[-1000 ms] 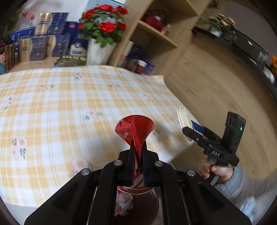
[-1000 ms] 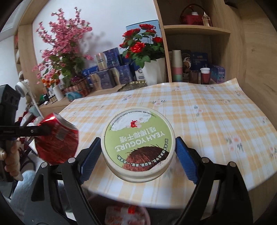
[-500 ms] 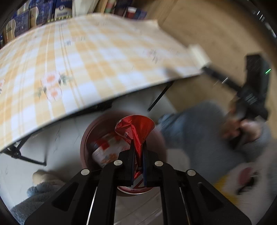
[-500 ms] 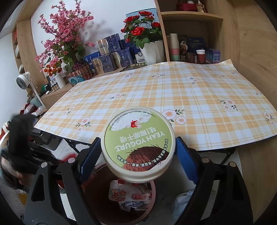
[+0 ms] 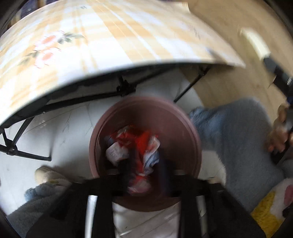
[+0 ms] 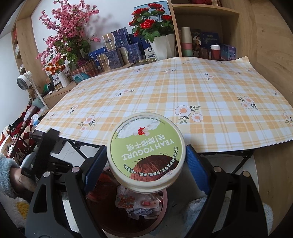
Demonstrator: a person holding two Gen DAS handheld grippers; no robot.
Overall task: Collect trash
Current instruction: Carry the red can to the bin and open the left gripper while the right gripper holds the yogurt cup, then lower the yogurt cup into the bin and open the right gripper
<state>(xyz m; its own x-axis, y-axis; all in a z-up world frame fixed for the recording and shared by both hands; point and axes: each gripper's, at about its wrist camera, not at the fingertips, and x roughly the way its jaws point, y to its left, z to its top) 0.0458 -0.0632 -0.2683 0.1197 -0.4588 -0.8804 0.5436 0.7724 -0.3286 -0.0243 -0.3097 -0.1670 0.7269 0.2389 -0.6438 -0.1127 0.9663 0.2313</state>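
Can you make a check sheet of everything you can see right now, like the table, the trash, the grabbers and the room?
Surface: checked tablecloth, bare.
Job's things: yogurt tub held above bin; wrappers inside.
Clutter: slipper on floor.
Grippers: right gripper shut on tub; left gripper blurred, fingers apart, nothing between them.
Cables: nothing seen.
Surroundings: red roses, pink blossoms, boxes, shelves, small fan.

Home room, floral tablecloth (plaid), flower vases
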